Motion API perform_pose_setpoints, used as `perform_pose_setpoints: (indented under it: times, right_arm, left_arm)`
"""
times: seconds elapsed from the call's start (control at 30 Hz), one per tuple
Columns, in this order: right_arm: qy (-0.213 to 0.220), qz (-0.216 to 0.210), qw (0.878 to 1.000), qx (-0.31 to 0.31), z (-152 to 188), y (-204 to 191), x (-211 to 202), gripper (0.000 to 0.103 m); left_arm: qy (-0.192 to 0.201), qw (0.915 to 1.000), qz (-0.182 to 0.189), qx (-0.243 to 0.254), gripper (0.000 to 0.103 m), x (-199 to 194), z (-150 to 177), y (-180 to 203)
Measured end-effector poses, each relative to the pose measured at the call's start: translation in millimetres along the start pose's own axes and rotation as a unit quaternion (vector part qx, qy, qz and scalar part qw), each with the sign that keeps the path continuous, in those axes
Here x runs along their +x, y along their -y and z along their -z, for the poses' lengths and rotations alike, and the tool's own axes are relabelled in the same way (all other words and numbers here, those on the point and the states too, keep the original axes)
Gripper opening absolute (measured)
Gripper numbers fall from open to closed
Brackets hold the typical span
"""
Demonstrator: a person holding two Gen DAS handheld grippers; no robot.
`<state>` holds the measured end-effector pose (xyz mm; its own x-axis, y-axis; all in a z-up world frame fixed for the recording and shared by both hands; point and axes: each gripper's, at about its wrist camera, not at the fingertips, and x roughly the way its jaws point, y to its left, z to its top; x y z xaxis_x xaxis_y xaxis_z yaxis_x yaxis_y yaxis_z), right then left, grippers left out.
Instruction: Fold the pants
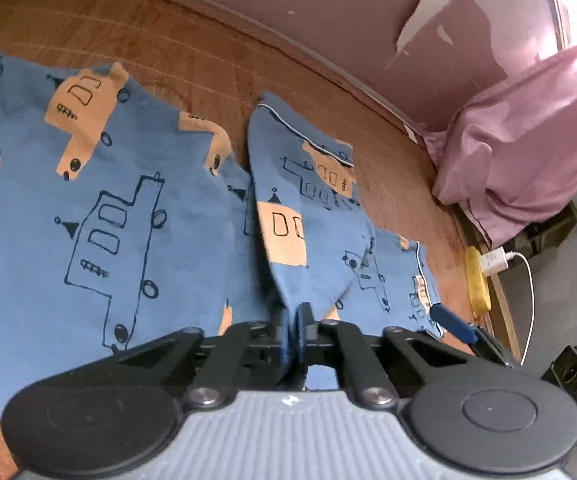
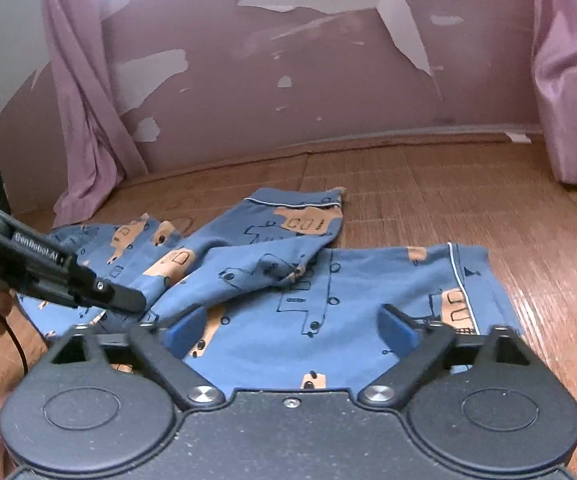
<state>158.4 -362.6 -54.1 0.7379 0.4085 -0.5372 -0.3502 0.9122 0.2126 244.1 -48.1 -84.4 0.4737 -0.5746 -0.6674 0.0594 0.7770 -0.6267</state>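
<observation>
Left wrist: tool point(image 1: 297, 326) clamping pants point(image 1: 128, 216)

We see soft matt blue cotton-like cloth pants point(image 2: 288, 280) printed with orange trucks, lying creased on a reddish wood-grain worktop point(image 2: 448, 184) with a slight sheen. Behind the worktop, the mauve painted wall point(image 2: 328, 92) is flaking, and smooth pink cloth curtains point(image 2: 88, 128) hang with a faint lustre.
</observation>
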Motion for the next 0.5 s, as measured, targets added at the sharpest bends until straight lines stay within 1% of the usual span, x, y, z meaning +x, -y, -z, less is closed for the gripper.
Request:
perform_pose_setpoints:
  times: [0.03,0.07,0.1,0.13,0.17,0.2,0.23,0.3,0.37,0.4,0.43,0.5]
  right_arm:
    - [-0.006,-0.002,1.0,0.004,-3,3,2,0.085]
    - [-0.019,-0.003,1.0,0.005,-8,5,6,0.078]
    - [-0.031,-0.003,0.999,0.003,-16,5,12,0.068]
    - [-0.043,-0.001,0.999,-0.003,-26,5,20,0.062]
    - [-0.059,0.003,0.998,-0.009,-40,4,32,0.053]
    - [-0.084,0.003,0.996,-0.009,-57,1,48,0.051]
    - [-0.103,-0.002,0.995,-0.002,-71,-1,63,0.051]
    - [-0.144,-0.032,0.989,0.02,-104,-10,100,0.05]
    - [-0.187,-0.04,0.981,0.029,-131,-27,139,0.051]
    - [-0.205,-0.038,0.978,0.026,-141,-38,160,0.054]
    - [-0.217,-0.033,0.975,0.02,-148,-48,174,0.055]
    - [-0.245,-0.007,0.97,-0.006,-156,-70,205,0.055]
  left_arm:
    - [0.002,1.0,0.002,-0.003,0.004,0,0,-1]
    - [0.004,1.0,0.002,-0.001,0.004,-2,1,-1]
    - [0.005,1.0,-0.003,0.005,0.004,-5,2,-1]
    - [0.006,0.9999,-0.01,0.012,0.004,-5,2,1]
    - [0.004,0.9998,-0.013,0.014,0.004,-5,3,1]
    - [0.002,0.9998,-0.012,0.014,0.004,-5,3,1]
    - [0.001,0.9998,-0.014,0.014,0.004,-3,3,1]
    - [-0.001,0.9999,-0.009,0.01,0.005,-3,3,0]
    - [-0.002,1.0,0.002,-0.001,0.005,-3,2,-5]
    - [-0.003,1.0,0.006,-0.005,0.005,-3,2,-8]
    - [-0.003,0.9999,0.011,-0.009,0.005,-3,1,-10]
    - [-0.005,0.9998,0.018,-0.012,0.005,-4,1,-13]
